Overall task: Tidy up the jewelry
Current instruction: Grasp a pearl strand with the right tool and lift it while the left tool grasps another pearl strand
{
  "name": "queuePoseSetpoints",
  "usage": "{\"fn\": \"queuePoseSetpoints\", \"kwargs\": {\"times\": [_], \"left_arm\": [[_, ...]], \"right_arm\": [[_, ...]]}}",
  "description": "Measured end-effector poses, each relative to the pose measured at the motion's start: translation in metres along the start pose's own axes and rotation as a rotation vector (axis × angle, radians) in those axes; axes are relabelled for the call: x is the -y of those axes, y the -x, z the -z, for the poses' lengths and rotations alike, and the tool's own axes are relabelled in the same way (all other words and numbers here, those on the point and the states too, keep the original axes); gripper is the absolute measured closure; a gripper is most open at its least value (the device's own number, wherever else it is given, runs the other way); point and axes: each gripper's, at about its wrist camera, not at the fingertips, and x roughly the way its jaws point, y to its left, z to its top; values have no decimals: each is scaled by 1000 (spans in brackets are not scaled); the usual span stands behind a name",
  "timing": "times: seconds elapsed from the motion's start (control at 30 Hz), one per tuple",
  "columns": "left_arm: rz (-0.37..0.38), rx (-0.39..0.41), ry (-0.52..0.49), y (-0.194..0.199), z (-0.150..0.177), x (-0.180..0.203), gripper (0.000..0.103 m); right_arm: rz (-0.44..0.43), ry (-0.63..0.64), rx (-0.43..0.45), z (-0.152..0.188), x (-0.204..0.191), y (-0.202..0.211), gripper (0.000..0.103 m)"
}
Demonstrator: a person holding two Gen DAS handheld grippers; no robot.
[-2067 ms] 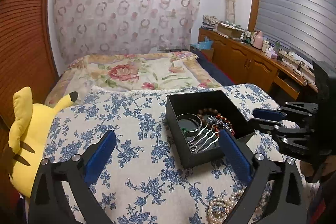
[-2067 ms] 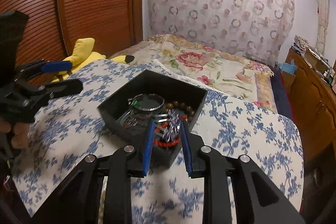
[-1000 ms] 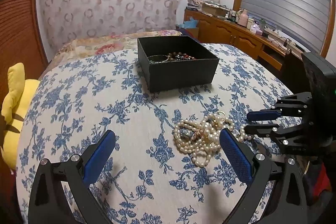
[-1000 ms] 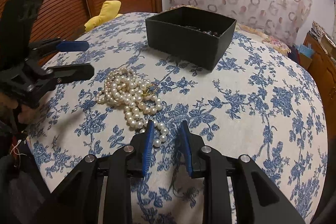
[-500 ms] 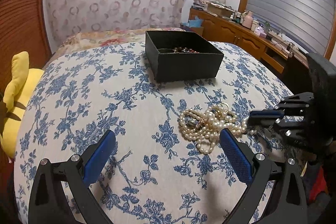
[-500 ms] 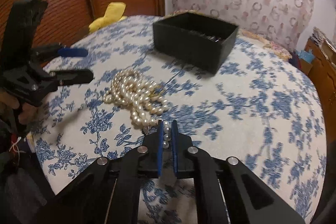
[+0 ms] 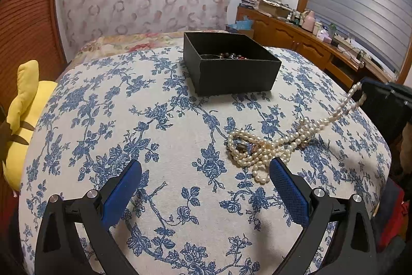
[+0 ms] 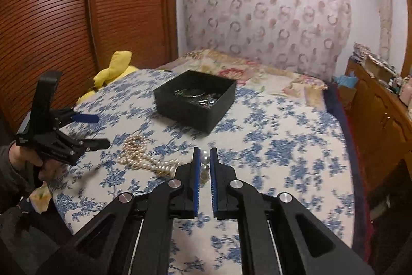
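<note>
A long pearl necklace [image 7: 260, 148] lies heaped on the blue-flowered cloth, with one end strung up to the right. My right gripper [image 8: 205, 159] is shut on that end of the pearl necklace [image 8: 144, 156] and holds it above the cloth. My left gripper [image 7: 206, 187] is open and empty, low over the cloth, just left of the heap; it also shows in the right wrist view [image 8: 90, 130]. A black open box [image 7: 229, 63] with bracelets and hair clips stands farther back [image 8: 195, 99].
A yellow plush toy [image 7: 20, 107] lies at the left edge of the cloth. A wooden sideboard [image 7: 309, 43] with small items runs along the right wall. A slatted wooden wardrobe [image 8: 64, 17] stands at the left. A flowered bed cover [image 8: 257, 74] lies behind the box.
My right gripper came down from the box, shut on one end of the pearl necklace and has lifted it up and to the right. My left gripper stays open.
</note>
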Motion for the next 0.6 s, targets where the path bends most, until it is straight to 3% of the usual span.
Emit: {"fn": "queuePoseSetpoints", "kwargs": {"times": [0.17,0.43,0.6], "left_arm": [[24,-9,-10,-2,-2,5,8],[53,-37,-28,-8,-5,13,40],[70,-46,-33,-13,-12,15,48]], "right_arm": [[36,-12,28,-1,11,12,95],[94,-15,58,-2,23,25,95],[99,-30,68,-6,28,21,95]]}}
